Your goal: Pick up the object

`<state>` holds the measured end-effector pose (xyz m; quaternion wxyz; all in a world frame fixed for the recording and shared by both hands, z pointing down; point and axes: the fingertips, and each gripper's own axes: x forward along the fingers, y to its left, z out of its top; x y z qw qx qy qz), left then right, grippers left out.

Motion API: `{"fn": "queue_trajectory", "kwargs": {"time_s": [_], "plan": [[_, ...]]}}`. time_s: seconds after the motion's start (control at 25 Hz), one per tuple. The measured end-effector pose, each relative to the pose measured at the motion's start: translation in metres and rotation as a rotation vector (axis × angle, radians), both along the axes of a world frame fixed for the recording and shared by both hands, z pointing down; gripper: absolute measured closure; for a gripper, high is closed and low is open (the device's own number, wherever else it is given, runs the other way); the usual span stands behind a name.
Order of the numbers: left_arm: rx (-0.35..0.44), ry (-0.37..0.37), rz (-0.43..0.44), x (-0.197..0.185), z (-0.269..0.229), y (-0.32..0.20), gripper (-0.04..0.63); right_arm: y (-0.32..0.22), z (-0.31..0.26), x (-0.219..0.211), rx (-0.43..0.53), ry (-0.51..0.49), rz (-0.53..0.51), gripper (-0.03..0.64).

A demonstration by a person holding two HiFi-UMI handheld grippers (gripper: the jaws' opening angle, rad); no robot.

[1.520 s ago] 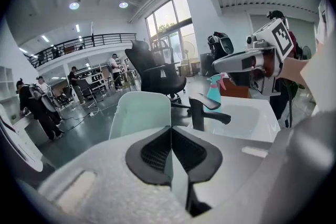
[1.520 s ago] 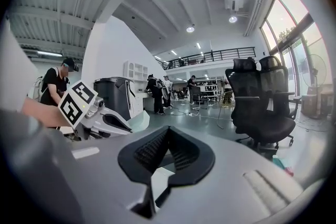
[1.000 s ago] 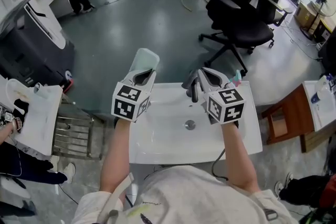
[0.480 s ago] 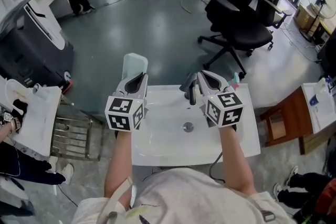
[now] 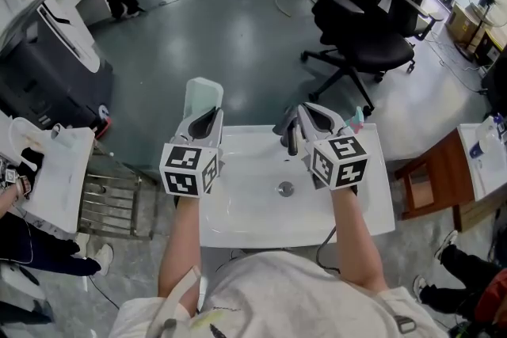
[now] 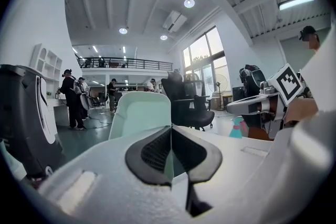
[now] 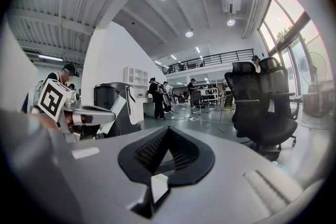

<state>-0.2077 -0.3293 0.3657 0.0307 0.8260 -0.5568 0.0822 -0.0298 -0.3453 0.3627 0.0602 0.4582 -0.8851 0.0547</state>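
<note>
Clear of the white washbasin point(image 5: 253, 222), by its far left corner: the pale green object point(image 5: 202, 96), upright, with rounded top corners. Pinched along its thin lower edge in the left hand-held gripper point(image 5: 205, 119), pads pressed together on it with no gap showing. Hard to say what kind of thing. Only a flat, plain face in the left gripper view, with the lower part covered by the jaws and the far side unseen.

To the right, about level with it and well apart, the right hand-held gripper point(image 5: 307, 113). Pads meeting at the tips, nothing between them. Just beside it, toward the middle, a dark fitting point(image 5: 289, 135) at the back of the washbasin, partly covered by the gripper body. Behind that gripper, a teal and pink thing point(image 5: 357, 118), nearly all hidden and too little showing to name. Both hands buried under the marker cubes, only bare forearms in sight.

Nearer the body, a round drain point(image 5: 286, 188) in the washbasin. Farther off, a black office chair point(image 5: 360, 28) on the grey floor point(image 5: 222, 36). At the far end, people too small to make out.
</note>
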Motion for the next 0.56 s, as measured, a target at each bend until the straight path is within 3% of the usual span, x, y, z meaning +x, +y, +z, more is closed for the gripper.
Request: {"fn": "queue_trajectory", "kwargs": {"time_s": [0.56], "plan": [[-0.008, 0.0, 0.002, 0.0013, 0.0031, -0.002, 0.584, -0.0018, 0.0023, 0.0002, -0.002, -0.003, 0.005, 0.614]]}}
